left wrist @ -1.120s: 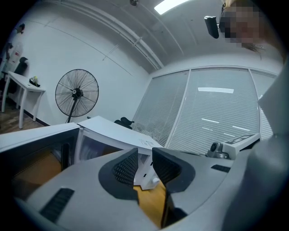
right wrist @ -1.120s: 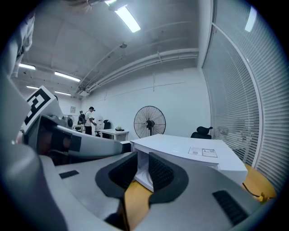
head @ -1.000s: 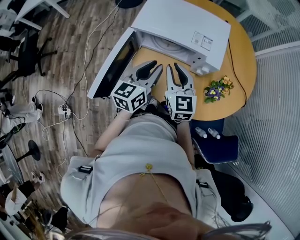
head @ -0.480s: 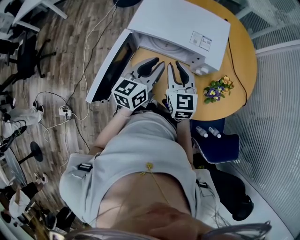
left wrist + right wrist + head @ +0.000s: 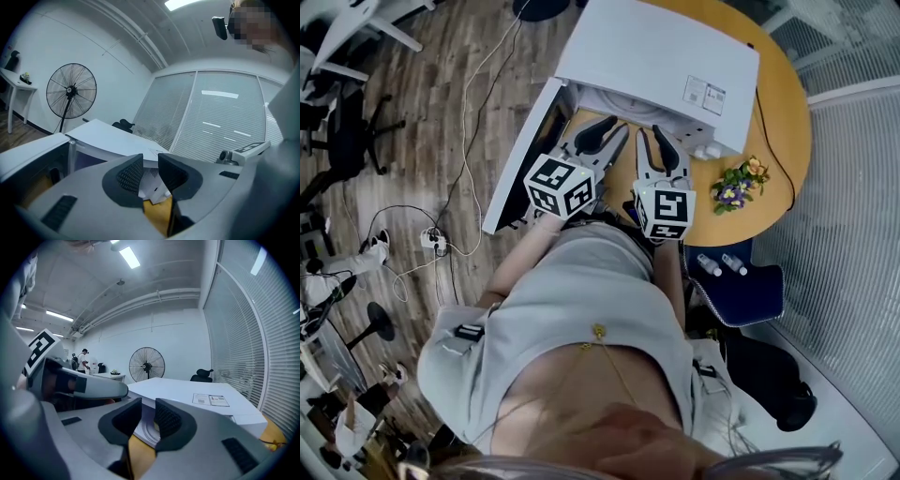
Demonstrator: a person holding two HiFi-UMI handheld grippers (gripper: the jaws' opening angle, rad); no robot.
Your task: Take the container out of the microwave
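**Container.** Not clearly made out. A white, ringed round shape (image 5: 146, 429) lies low inside the microwave (image 5: 656, 56); whether it is the container or the oven's own plate cannot be told. It shows through the gap of the right gripper's jaws, well beyond them and untouched.

**Microwave.** A white box on a round wooden table (image 5: 778, 131), its door (image 5: 525, 155) swung wide open toward the left of the head view and overhanging the table's edge.

**Right gripper** (image 5: 650, 134). It is held in front of the open cavity and points into it. The jaws stand partly apart and have just been opening. Nothing is between the pads.

**Left gripper** (image 5: 614, 128). It is just beside the right one, near the door's hinge side, and also aimed at the opening. The jaws are parted by a narrow gap and hold nothing. Only the oven's white front and the orange tabletop show through the gap.

**Surroundings.** A small bunch of flowers (image 5: 736, 183) lies on the table to the right of the microwave. Two small bottles (image 5: 720, 265) rest on a dark blue chair (image 5: 750, 295) beside the table. A standing fan (image 5: 146, 364) is behind, near the far wall.
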